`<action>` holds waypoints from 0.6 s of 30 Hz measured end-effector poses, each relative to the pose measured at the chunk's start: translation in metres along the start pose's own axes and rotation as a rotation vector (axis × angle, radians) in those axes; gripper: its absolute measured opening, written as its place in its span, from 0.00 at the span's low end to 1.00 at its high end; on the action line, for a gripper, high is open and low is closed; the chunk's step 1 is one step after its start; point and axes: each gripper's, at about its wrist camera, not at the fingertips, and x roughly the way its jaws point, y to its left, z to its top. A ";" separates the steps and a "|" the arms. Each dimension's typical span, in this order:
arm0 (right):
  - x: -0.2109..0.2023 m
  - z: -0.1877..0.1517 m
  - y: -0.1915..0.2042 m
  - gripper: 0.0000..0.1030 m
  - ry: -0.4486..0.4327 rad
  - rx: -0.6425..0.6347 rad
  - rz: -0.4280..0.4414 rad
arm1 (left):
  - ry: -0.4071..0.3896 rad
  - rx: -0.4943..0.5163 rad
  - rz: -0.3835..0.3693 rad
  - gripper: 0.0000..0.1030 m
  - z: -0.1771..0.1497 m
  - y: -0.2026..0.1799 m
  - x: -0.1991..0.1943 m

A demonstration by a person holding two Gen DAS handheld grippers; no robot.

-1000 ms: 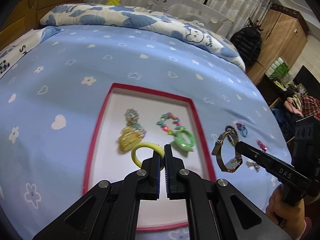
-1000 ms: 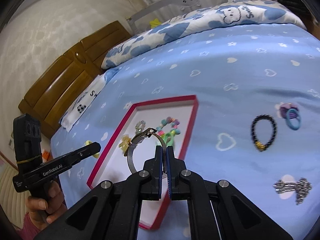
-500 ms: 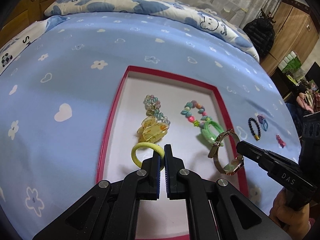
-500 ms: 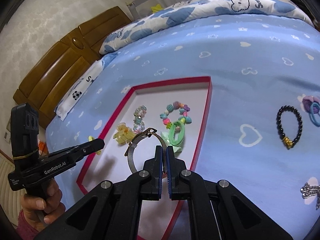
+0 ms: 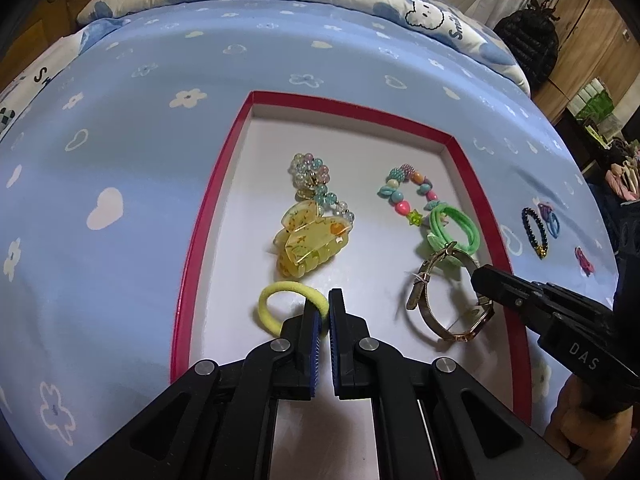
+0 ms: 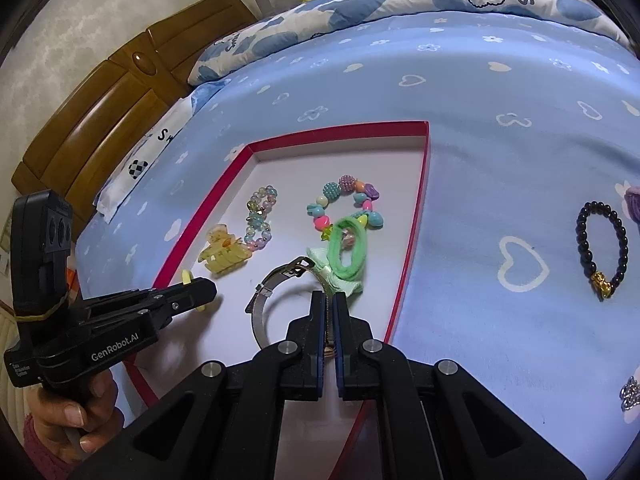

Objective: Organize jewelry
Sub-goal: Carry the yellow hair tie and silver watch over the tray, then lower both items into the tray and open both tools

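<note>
Gripping a yellow hair tie (image 5: pixel 289 307), the left gripper (image 5: pixel 325 303) has its jaws pinched narrow on the tie's right side, w/ the loop sticking out toward 10 o'clock over the white floor of the red-rimmed tray (image 5: pixel 200 240). Right gripper (image 6: pixel 329 307) is likewise clamped tight, on a metal-band watch (image 6: pixel 276 284); in the left wrist view the watch (image 5: pixel 436 304) hangs off that tool's tip at approx 3 o'clock from the tie, over the tray's right part, just inside the rim. Can't tell if the watch touches the floor. Already in the tray: yellow claw clip (image 5: pixel 310 242) just past the tie at 12 o'clock, pastel bead bracelet (image 5: pixel 316 186) touching the clip's far side, multicolour bead bracelet (image 5: pixel 408 196) at 1 o'clock, and a green hair tie (image 5: pixel 454 230) overlapping its near end, right beside the watch. Tray sits on a blue bedsheet (image 5: pixel 120 140) w/ heart & flower print. Outside the tray, in the right wrist view at 3 o'clock: black bead bracelet (image 6: pixel 602 248) lying flat on the sheet, well apart from the rim; a silver chain (image 6: pixel 631 392) at approx 4 o'clock near frame edge, partly cut off. Purple & blue hair ties (image 5: pixel 549 216) lie just beyond the black bracelet. Wooden headboard (image 6: pixel 100 120) at 10 o'clock.
</note>
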 end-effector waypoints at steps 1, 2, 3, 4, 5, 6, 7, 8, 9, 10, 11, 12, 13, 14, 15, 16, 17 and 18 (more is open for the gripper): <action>0.000 0.000 0.000 0.03 0.001 -0.001 -0.001 | 0.005 -0.002 0.001 0.05 0.000 0.000 0.002; 0.001 0.000 0.000 0.03 0.003 -0.003 -0.002 | 0.008 -0.003 0.002 0.06 0.000 0.000 0.004; 0.001 0.000 0.000 0.03 0.006 -0.003 -0.002 | 0.011 -0.004 0.001 0.06 0.000 0.000 0.005; 0.002 0.000 -0.001 0.03 0.009 -0.003 -0.003 | 0.012 -0.003 0.002 0.07 0.000 0.000 0.007; 0.003 -0.001 -0.001 0.03 0.011 -0.002 -0.004 | 0.010 -0.001 0.002 0.07 0.000 -0.001 0.007; 0.003 0.000 -0.001 0.03 0.011 -0.001 -0.003 | 0.009 0.001 0.003 0.07 -0.001 -0.001 0.007; 0.003 0.000 -0.001 0.03 0.012 0.000 -0.002 | 0.009 0.002 0.003 0.08 -0.001 -0.002 0.006; 0.004 0.000 0.000 0.03 0.013 -0.001 -0.003 | 0.009 0.002 0.004 0.09 -0.001 -0.002 0.007; 0.004 0.001 0.001 0.03 0.015 -0.003 -0.003 | 0.008 0.001 0.004 0.10 0.000 -0.001 0.007; 0.004 0.001 0.001 0.03 0.016 -0.003 -0.002 | 0.008 0.000 0.004 0.13 0.000 -0.001 0.007; 0.005 0.002 0.001 0.03 0.018 -0.002 -0.001 | 0.006 -0.002 0.005 0.16 0.000 -0.001 0.006; 0.005 0.002 0.001 0.03 0.019 -0.001 0.000 | 0.002 -0.003 0.013 0.20 0.000 -0.001 0.005; 0.005 0.002 0.001 0.04 0.019 0.000 0.001 | -0.001 -0.003 0.017 0.21 -0.001 -0.001 0.005; 0.005 0.002 0.001 0.06 0.019 0.001 0.003 | -0.002 -0.002 0.018 0.21 -0.001 -0.001 0.004; 0.005 0.002 0.001 0.07 0.019 0.001 0.007 | -0.002 -0.003 0.017 0.21 -0.002 -0.001 0.004; 0.004 0.002 0.002 0.08 0.019 0.002 0.007 | -0.002 -0.006 0.017 0.21 -0.003 -0.001 0.003; 0.004 0.002 0.002 0.08 0.018 0.002 0.008 | -0.003 -0.008 0.018 0.21 -0.003 0.000 0.002; 0.004 0.002 0.002 0.08 0.017 0.005 0.009 | -0.006 -0.011 0.017 0.21 -0.004 0.000 0.000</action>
